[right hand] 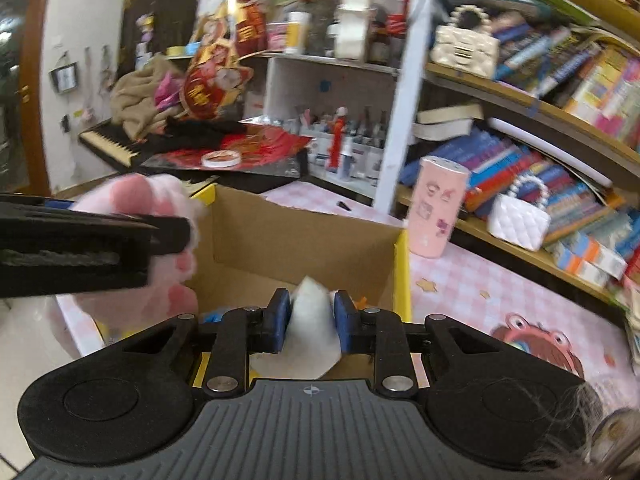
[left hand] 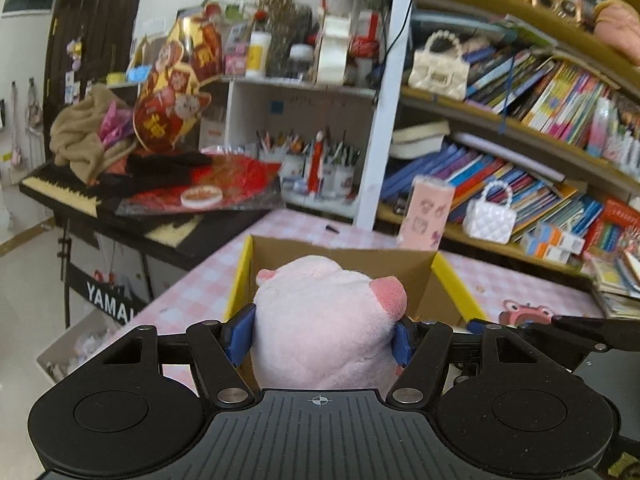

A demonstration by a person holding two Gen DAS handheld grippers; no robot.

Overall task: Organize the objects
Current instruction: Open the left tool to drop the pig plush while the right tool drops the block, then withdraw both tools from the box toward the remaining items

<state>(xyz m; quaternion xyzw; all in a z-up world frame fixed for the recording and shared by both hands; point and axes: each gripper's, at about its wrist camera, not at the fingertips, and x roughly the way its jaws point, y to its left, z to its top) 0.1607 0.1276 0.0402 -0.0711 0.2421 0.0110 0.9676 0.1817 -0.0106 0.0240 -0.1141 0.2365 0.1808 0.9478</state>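
Soft pink plush toy with a darker pink ear [left hand: 324, 320], clamped between the blue pads of the left gripper [left hand: 320, 336], held above the open brown cardboard box with yellow edges [left hand: 348, 256]. Small white crumpled object [right hand: 310, 320], pinched in the right gripper [right hand: 310, 322], over the same box near its front. Box standing on the pink-and-white checked worktop [left hand: 200, 292]. Just beyond the box, an upright pink cylindrical cup with stickers [right hand: 436, 208]. Behind, crowded wooden bookshelves [left hand: 520, 128].
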